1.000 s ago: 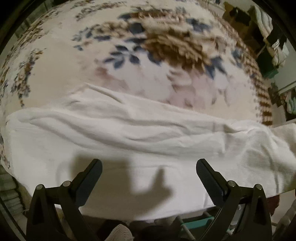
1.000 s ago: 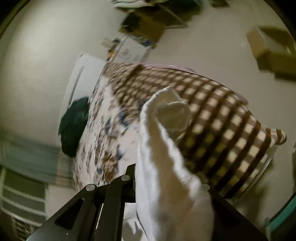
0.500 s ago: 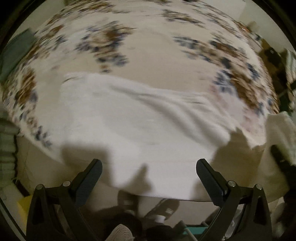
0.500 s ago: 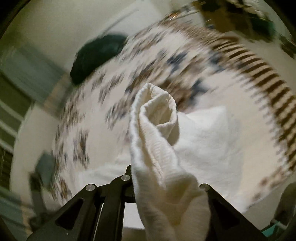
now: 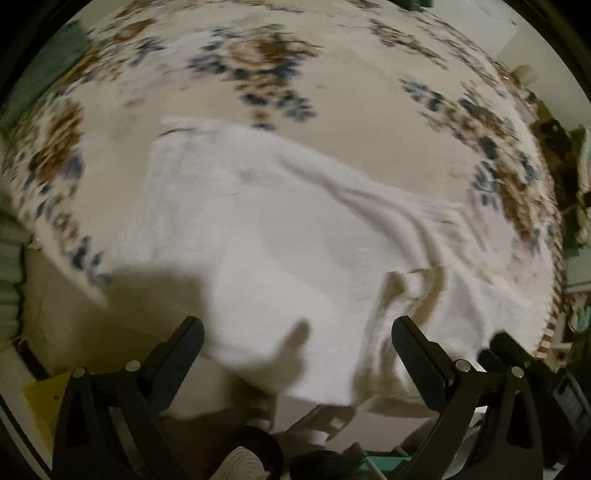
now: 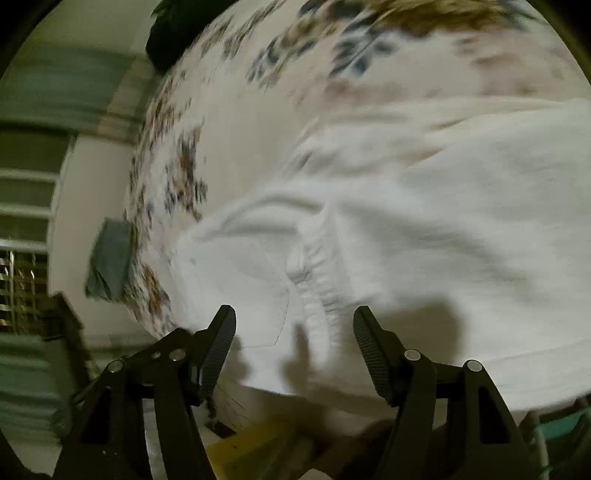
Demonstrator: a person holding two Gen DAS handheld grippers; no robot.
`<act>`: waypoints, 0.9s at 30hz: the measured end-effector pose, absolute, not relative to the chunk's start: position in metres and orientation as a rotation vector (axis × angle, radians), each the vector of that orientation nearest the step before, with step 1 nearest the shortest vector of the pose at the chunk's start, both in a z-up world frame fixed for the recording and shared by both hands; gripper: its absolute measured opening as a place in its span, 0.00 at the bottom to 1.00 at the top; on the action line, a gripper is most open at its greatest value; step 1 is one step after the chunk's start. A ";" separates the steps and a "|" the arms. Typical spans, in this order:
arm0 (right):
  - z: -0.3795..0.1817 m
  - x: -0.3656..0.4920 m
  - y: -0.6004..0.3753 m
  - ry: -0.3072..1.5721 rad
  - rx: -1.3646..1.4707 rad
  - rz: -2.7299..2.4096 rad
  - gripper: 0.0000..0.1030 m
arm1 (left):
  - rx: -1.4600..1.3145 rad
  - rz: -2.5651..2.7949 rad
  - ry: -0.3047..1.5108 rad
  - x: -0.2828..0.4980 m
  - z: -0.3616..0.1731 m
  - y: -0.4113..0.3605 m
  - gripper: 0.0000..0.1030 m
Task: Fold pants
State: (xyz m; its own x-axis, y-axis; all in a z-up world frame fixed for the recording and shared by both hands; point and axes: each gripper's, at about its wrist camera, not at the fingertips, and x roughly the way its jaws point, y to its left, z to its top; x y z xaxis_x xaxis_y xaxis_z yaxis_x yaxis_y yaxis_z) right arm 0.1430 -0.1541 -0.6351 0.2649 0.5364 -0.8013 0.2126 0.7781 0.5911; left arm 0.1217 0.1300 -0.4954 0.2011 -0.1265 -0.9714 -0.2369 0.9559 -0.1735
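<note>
Both hand-held grippers (image 5: 297,341) (image 6: 294,332) gape above pants (image 5: 280,236) edge.

- A bed fills most of both views, covered by a cream blanket (image 5: 354,110) printed with blurred brown and blue flowers.
- At the blanket's far right edge runs a brown checked border (image 5: 550,325).
- A dark green bundle (image 6: 177,26) sits at the far end of the bed, near a plain pale wall (image 6: 92,192).
- A grey-blue cloth (image 6: 110,258) lies at the bed's left edge.
- Left of it — horizontal bars, perhaps a window (image 6: 26,192); too blurred to tell.
- Light is dim and yellowish — hard shadows fall across the near edge.
- Clutter (image 5: 569,158) stands beyond the bed's right side.
</note>
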 end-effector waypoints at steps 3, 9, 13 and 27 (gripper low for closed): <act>-0.625 0.128 -0.207 1.340 0.601 0.092 0.67 | -0.299 0.013 1.387 0.139 -0.505 0.097 1.00; -0.623 0.115 -0.267 1.378 0.568 -0.054 0.67 | -0.287 -0.062 1.441 0.168 -0.534 0.045 0.96; -0.630 0.116 -0.281 1.391 0.582 -0.105 0.67 | -0.227 -0.092 1.476 0.176 -0.559 0.019 0.38; -0.645 0.083 -0.298 1.480 0.726 -0.195 0.67 | -0.472 -0.170 1.461 0.138 -0.498 0.065 0.13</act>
State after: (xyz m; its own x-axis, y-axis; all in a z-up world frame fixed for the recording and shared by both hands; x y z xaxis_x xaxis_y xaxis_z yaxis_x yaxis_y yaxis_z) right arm 0.0829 -0.2984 -0.6446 0.1188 0.3077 -0.9440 0.5415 0.7768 0.3213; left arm 0.1378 0.0648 -0.4976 0.1167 -0.3916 -0.9127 -0.1715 0.8972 -0.4069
